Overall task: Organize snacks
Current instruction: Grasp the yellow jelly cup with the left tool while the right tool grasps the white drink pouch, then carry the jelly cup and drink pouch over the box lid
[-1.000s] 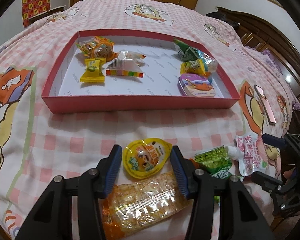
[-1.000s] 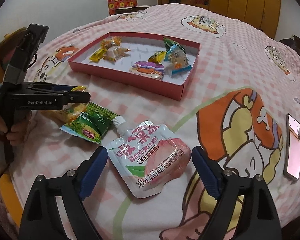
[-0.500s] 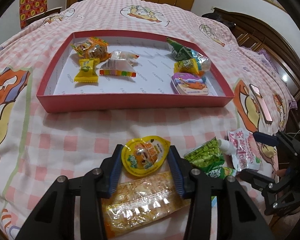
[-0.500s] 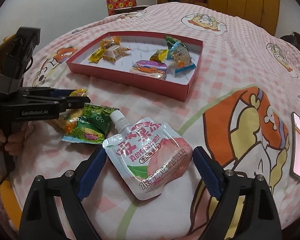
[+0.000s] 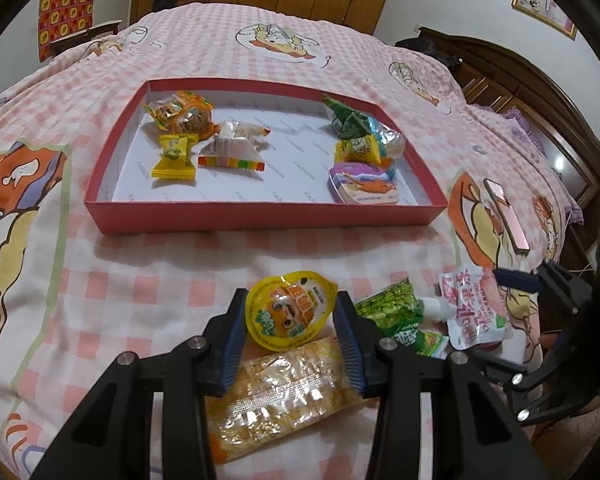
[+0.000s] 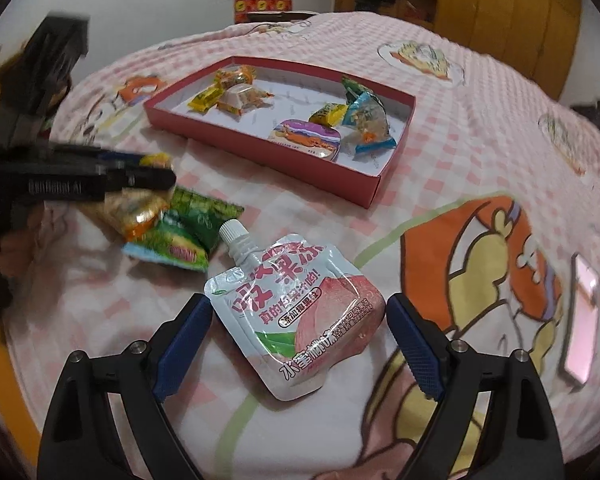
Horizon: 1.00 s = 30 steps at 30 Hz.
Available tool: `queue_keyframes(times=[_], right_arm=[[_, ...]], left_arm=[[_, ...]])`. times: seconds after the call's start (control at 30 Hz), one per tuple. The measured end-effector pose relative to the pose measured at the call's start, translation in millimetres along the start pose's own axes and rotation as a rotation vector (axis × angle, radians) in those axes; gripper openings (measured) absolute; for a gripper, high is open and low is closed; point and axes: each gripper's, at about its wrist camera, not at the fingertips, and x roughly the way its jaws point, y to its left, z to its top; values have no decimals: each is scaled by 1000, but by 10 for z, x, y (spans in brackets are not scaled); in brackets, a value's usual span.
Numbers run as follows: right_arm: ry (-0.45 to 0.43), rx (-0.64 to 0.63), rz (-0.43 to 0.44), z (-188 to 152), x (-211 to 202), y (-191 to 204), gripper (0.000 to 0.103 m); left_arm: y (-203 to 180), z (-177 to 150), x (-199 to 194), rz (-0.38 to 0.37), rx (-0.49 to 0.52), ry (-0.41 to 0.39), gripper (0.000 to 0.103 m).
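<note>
Left gripper (image 5: 291, 322) has just been closing — pads now pinch the yellow jelly cup (image 5: 291, 311) near the bed's near edge. Right gripper (image 6: 300, 338) is spread wide around the peach pouch (image 6: 296, 316), untouching. Lift to the red tray (image 5: 260, 218) likely next.

The left claw (image 5: 291, 334), its jaws just closing, pinches the yellow jelly cup (image 5: 290, 316) above the clear cracker pack (image 5: 288, 392).

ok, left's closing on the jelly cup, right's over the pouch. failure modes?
1. The left gripper has just been closing on the round jelly cup; the curved rim could squirt out forward.
2. The cup overlaps the clear cracker pack, which may drag along.
3. The right gripper is open around the soft pouch, which may buckle or slip.
</note>
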Motion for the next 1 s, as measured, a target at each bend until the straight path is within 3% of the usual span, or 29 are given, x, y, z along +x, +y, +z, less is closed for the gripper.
queue_keyframes(times=[0.23, 0.63, 1.0], right_arm=[[57, -30, 6, -27, 180, 40, 91], [-33, 77, 63, 1, 37, -16, 90], [-104, 146, 39, 188, -108, -109, 90]], left_arm=[[58, 16, -55, -1, -18, -9, 44], [230, 93, -235, 19, -60, -65, 44], [227, 269, -320, 49, -34, -114, 44]])
